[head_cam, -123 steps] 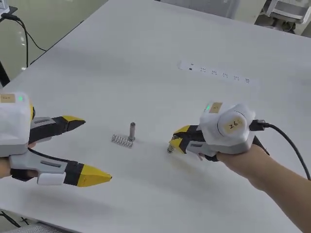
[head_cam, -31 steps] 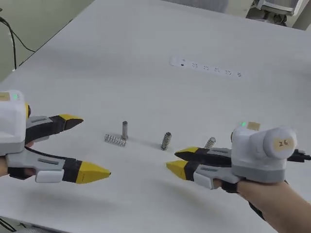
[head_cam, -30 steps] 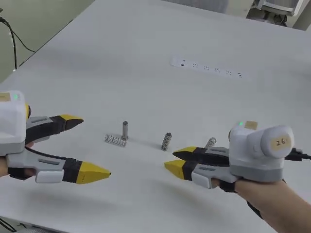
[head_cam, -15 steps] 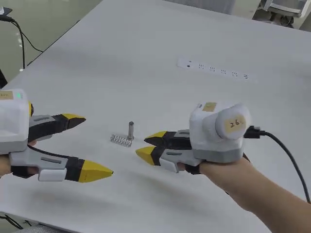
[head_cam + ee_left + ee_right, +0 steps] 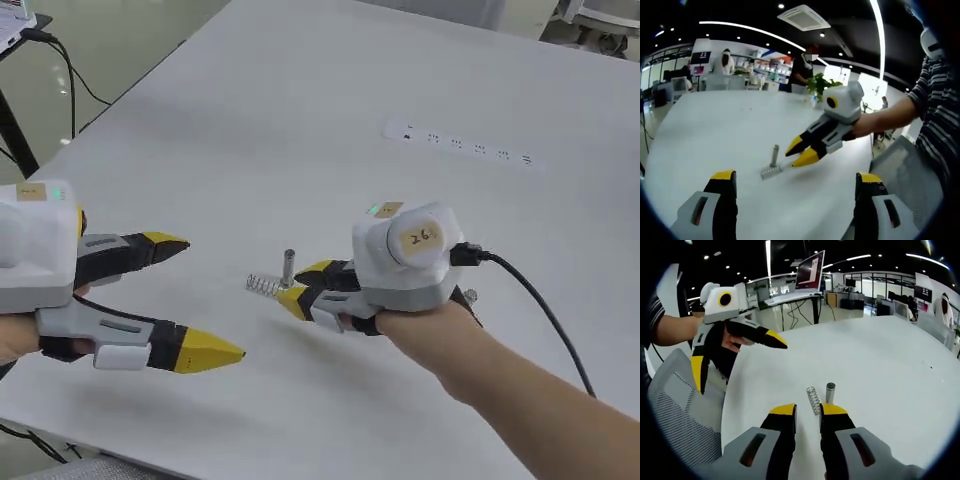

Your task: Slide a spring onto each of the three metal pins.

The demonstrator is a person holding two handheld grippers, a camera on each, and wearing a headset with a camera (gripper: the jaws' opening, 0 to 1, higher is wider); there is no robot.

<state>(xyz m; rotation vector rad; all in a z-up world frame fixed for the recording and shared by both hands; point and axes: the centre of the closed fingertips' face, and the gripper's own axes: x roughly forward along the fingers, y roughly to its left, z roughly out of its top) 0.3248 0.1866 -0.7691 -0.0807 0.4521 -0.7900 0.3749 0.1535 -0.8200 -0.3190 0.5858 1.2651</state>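
A bare metal pin [image 5: 289,265] stands upright on the white table [image 5: 300,120], with a loose spring [image 5: 262,285] lying just left of its foot. My right gripper [image 5: 300,286] is low on the table, its tips right beside the pin and spring, narrowly open and holding nothing. In the right gripper view the spring [image 5: 813,400] and pin [image 5: 830,390] sit just ahead of its tips [image 5: 808,410]. Well to the left, my left gripper [image 5: 198,298] is wide open and empty. Its own view shows the pin [image 5: 774,155], the spring [image 5: 771,172] and the right gripper [image 5: 801,153]. A pin wearing a spring [image 5: 470,296] peeks out behind the right hand.
A white power strip [image 5: 455,145] lies flat at the far side of the table. The right gripper's black cable [image 5: 540,310] trails back over the right forearm. The table's near edge runs close below the left gripper. A mesh chair [image 5: 675,410] stands beside the table.
My right gripper has swung left from near the two sprung pins to the bare pin and loose spring. The hand now covers those pins. The left gripper has stayed put.
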